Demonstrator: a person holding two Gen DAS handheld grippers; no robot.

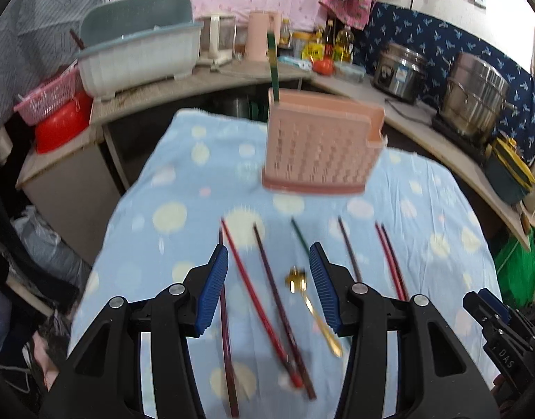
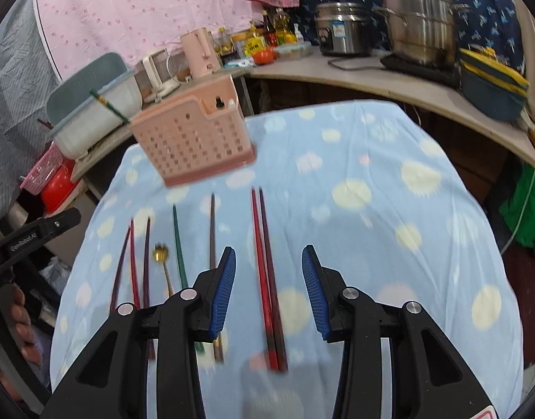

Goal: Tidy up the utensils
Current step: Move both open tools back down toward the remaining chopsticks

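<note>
A pink perforated utensil holder [image 1: 319,146] stands at the far side of the blue spotted tablecloth [image 1: 183,181], with one green chopstick [image 1: 274,66] upright in it. Several red, dark and green chopsticks [image 1: 267,300] and a gold spoon [image 1: 312,310] lie on the cloth. My left gripper [image 1: 269,286] is open above the chopsticks and spoon. In the right wrist view the holder [image 2: 194,139] is far left, and my right gripper [image 2: 269,286] is open over a red and dark chopstick pair [image 2: 267,279]. The gold spoon [image 2: 162,265] lies to its left.
Behind the table a counter [image 1: 197,76] carries a grey dish rack [image 1: 138,52], a pink jug [image 1: 260,35], bottles, steel pots [image 1: 473,94] and a lidded bowl [image 2: 490,83]. A pink basket and red basin [image 1: 58,118] sit at far left.
</note>
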